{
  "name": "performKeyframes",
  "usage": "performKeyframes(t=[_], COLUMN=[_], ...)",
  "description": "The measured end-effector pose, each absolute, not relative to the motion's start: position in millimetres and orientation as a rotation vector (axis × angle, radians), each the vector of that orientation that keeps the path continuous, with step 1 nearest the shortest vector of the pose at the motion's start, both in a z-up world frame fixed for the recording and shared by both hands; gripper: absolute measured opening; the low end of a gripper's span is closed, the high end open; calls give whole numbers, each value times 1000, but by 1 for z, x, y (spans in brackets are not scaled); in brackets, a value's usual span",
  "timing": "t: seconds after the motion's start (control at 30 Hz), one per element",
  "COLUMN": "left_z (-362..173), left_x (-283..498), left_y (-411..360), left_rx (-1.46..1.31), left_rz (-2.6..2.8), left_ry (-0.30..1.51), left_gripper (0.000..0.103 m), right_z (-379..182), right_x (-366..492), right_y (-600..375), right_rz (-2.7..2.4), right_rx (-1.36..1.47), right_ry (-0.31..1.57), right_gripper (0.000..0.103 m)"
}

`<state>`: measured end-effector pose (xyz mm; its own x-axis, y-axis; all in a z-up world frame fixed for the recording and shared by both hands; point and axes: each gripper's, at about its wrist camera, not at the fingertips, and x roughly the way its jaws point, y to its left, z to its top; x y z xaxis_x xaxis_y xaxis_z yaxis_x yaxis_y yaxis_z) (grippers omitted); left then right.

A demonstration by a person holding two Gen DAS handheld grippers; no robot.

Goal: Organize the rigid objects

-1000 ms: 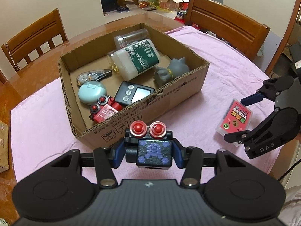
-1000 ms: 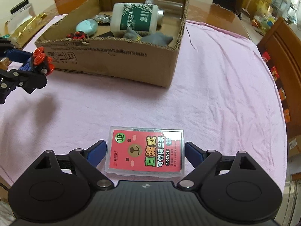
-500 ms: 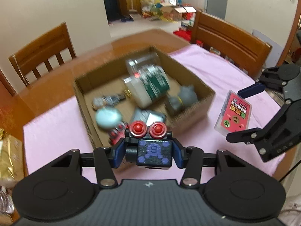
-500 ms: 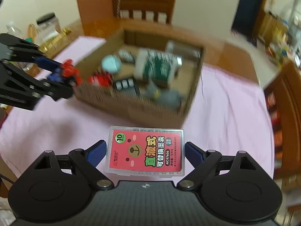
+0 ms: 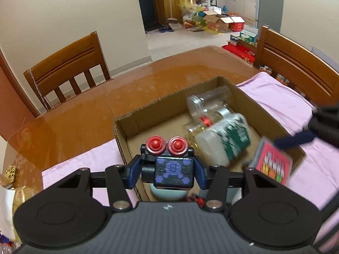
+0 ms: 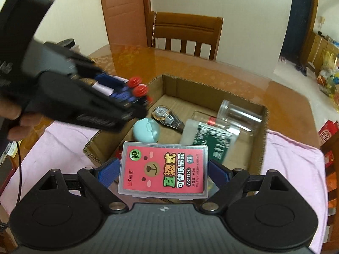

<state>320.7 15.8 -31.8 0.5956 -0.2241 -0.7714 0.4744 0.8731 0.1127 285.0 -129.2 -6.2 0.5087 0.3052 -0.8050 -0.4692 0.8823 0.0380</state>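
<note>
My left gripper is shut on a black toy robot with two red knobs and holds it above the left part of the cardboard box. My right gripper is shut on a red ink-cartridge case in clear plastic and holds it above the near edge of the box. The left gripper and its toy robot show blurred at the left of the right wrist view. The case shows blurred at the right of the left wrist view.
In the box lie a white-and-green bottle, a clear jar, a mint round case and a correction tape. A pink cloth covers the wooden table. Wooden chairs stand around it.
Both grippers have risen and moved forward from the cloth to above the box, each with its object in its grip. The case came up off the cloth.
</note>
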Motion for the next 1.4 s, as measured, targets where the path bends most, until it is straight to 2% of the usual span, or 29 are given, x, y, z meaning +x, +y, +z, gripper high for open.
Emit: performKeyframes(t=[0.23, 0.3, 0.37, 0.43, 0.47, 0.5, 0.53, 0.9, 1.17, 1.4], left_z=[-59, -64, -68, -66, -64, -61, -57, -2, -6, -5], left_x=[361, 368, 373, 375, 374, 371, 368, 296, 236, 211], left_y=[6, 4, 3, 6, 7, 8, 9, 40, 51, 53], left_rx=[290, 280, 272, 245, 234, 229, 228, 187, 101, 57], left_rz=[-394, -383, -375, -359, -350, -336, -321, -129, -58, -43], left_ry=[891, 894, 892, 879, 857, 829, 811, 797, 920, 940], left_gripper=[50, 51, 53, 75, 90, 96, 97, 100, 101, 101], right_z=[-39, -39, -37, -33, -32, -31, -29, -14, 3, 9], right_x=[298, 295, 292, 291, 291, 292, 292, 281, 264, 252], right_y=[-119, -119, -122, -126, -126, -128, -129, -155, -161, -143], right_rz=[453, 443, 430, 419, 410, 405, 399, 149, 63, 90], right_rx=[-147, -130, -112, -105, -101, -97, -93, -108, -52, -109], right_ry=[995, 993, 979, 976, 972, 972, 975, 1011, 1030, 1022], right_gripper=[93, 103, 103, 103, 103, 103, 103, 103, 103, 103])
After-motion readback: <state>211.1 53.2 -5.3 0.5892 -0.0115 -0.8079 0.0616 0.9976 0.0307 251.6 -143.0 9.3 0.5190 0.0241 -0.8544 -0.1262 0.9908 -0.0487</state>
